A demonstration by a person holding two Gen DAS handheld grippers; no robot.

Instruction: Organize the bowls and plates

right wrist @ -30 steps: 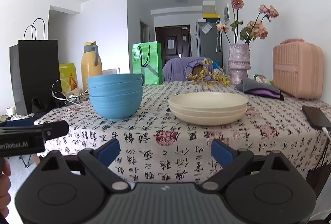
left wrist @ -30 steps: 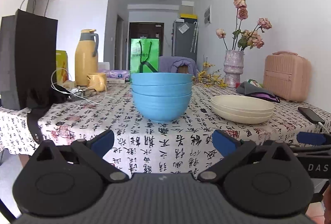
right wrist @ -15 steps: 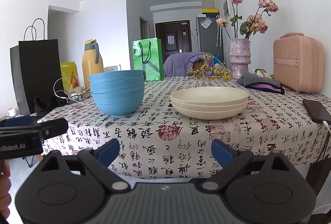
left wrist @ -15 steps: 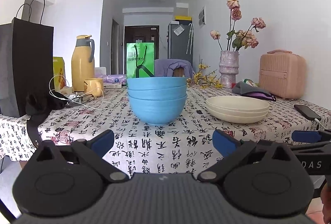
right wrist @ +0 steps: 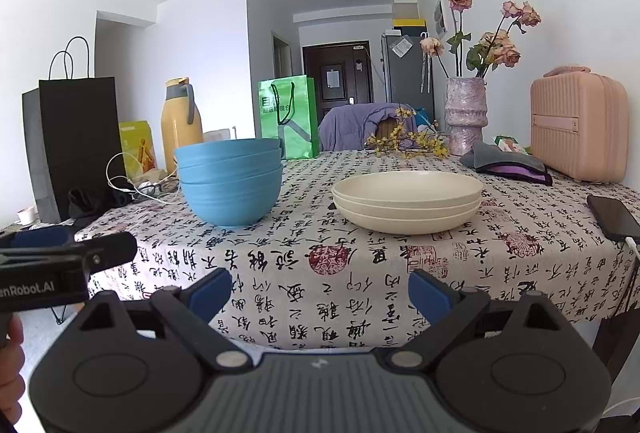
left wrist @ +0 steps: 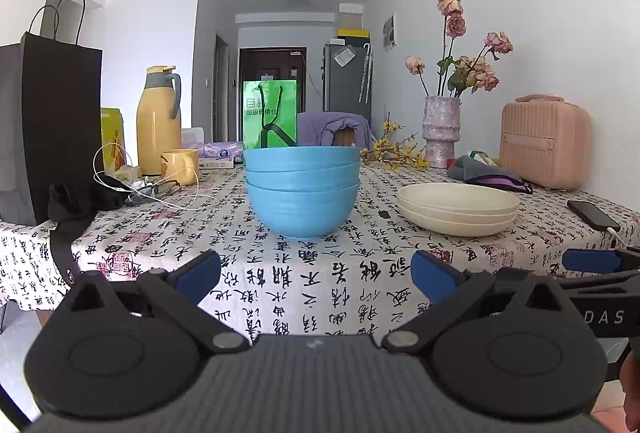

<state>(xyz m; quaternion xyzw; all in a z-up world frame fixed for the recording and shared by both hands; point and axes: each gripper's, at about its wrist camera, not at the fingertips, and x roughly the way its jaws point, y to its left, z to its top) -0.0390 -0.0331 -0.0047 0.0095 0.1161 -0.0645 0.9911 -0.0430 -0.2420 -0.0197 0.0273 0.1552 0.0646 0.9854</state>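
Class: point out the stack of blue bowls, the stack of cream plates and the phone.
blue bowls (left wrist: 302, 203): left wrist view, bottom bowl's side.
cream plates (right wrist: 407, 209): right wrist view, stack's front wall.
phone (right wrist: 614, 215): right wrist view, screen.

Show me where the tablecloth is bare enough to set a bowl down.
Free: the near strip of tablecloth in front of the blue bowls and cream plates. A narrower gap lies between the two stacks. Crowded: the left end by the black bag, cables and mug.

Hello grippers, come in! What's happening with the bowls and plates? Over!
Left gripper open, right gripper open, both short of the table. Blue bowls stacked; cream plates stacked beside them. Nothing in the way.
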